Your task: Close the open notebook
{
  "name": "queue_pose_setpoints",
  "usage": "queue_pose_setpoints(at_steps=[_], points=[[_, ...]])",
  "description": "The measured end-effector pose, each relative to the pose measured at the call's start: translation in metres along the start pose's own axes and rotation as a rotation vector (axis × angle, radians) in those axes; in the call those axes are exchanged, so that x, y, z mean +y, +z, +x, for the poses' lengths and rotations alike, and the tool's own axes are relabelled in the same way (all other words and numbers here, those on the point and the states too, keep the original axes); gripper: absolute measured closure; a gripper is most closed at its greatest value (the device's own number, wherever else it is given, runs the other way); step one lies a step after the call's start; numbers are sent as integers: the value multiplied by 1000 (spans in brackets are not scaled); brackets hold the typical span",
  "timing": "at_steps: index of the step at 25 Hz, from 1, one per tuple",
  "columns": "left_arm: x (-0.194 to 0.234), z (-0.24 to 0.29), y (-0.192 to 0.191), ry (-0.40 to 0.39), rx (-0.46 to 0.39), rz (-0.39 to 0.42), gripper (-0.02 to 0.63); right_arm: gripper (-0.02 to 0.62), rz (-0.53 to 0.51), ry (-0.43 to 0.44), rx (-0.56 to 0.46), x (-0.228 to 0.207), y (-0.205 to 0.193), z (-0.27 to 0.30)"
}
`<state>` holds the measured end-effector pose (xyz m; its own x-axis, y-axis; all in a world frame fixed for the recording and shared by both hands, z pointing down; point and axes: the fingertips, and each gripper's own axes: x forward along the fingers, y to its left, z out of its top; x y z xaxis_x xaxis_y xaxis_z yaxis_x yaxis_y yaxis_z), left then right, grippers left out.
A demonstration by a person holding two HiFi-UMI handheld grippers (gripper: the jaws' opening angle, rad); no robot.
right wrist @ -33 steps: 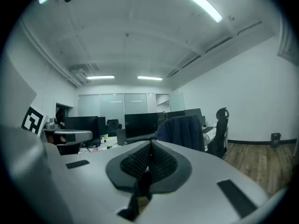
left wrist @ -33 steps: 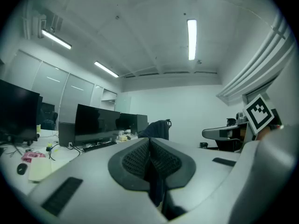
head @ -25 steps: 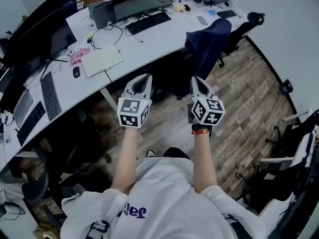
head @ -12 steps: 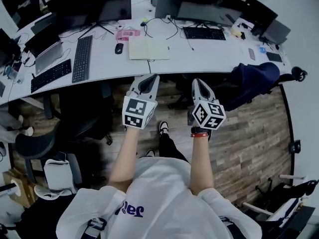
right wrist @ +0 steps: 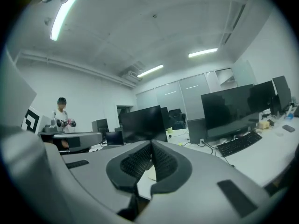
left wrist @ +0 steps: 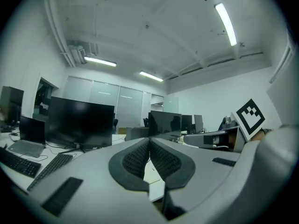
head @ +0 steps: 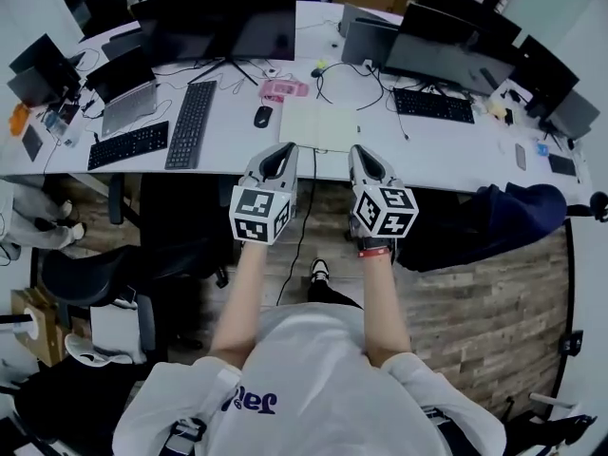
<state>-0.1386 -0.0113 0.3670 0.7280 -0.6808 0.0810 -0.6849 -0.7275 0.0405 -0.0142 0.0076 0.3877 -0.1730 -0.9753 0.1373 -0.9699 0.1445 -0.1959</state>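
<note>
The open notebook [head: 321, 127] lies flat on the white desk [head: 228, 136], near its front edge. The left gripper [head: 282, 152] and the right gripper [head: 363, 153] are side by side, pointing at the notebook. Both have their jaws pressed together with nothing inside (a black mouse [head: 263, 116] sits just left of the notebook)

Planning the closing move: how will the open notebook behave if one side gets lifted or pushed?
The notebook lies flat open, so a lifted side probably flops. It looks thin, likely light, and may slide on the smooth desk.
</note>
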Motion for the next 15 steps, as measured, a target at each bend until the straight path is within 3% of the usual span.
queue_pose_setpoints(at_steps=[15], points=[[28, 135, -19, 147, 69, -34, 584, 588, 41, 91, 54, -99, 18, 108]])
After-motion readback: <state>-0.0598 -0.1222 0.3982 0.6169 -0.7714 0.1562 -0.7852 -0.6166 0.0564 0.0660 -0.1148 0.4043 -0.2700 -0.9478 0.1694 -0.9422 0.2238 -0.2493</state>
